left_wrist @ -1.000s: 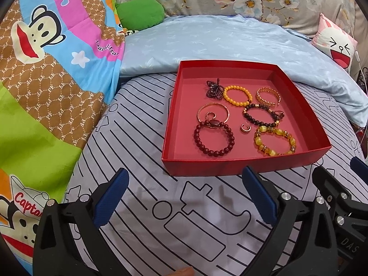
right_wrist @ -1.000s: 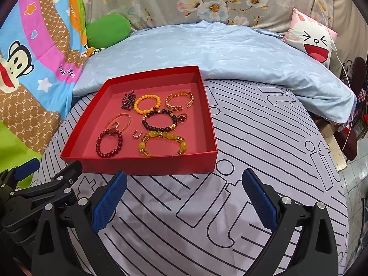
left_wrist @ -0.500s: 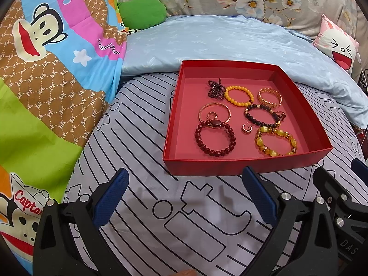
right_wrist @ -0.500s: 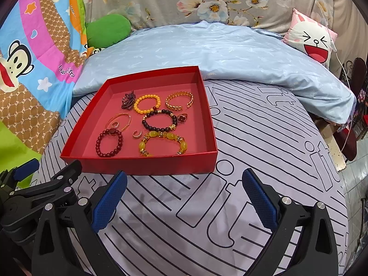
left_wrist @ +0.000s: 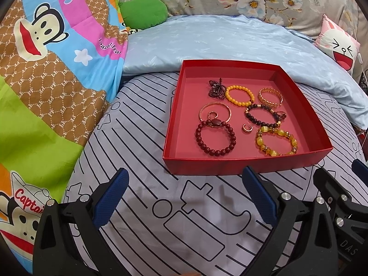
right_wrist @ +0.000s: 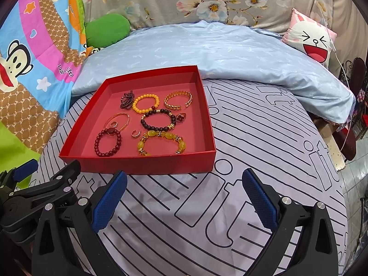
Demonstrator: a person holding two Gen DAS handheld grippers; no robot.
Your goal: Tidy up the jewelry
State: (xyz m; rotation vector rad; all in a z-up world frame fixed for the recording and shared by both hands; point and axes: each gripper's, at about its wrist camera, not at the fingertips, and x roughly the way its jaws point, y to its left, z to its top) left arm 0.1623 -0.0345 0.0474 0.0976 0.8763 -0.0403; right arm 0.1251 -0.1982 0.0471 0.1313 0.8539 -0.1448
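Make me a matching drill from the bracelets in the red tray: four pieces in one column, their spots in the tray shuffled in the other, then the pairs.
Seen from the left wrist, all inside the red tray.

Things:
1. dark red bead bracelet
2. orange bead bracelet
3. gold cuff bangle
4. yellow stone bracelet

Places:
A. far row, rightmost
B. near row, left
C. near row, right
D. far row, middle, beside the dark bead cluster

Pairs: 1-B, 2-D, 3-A, 4-C
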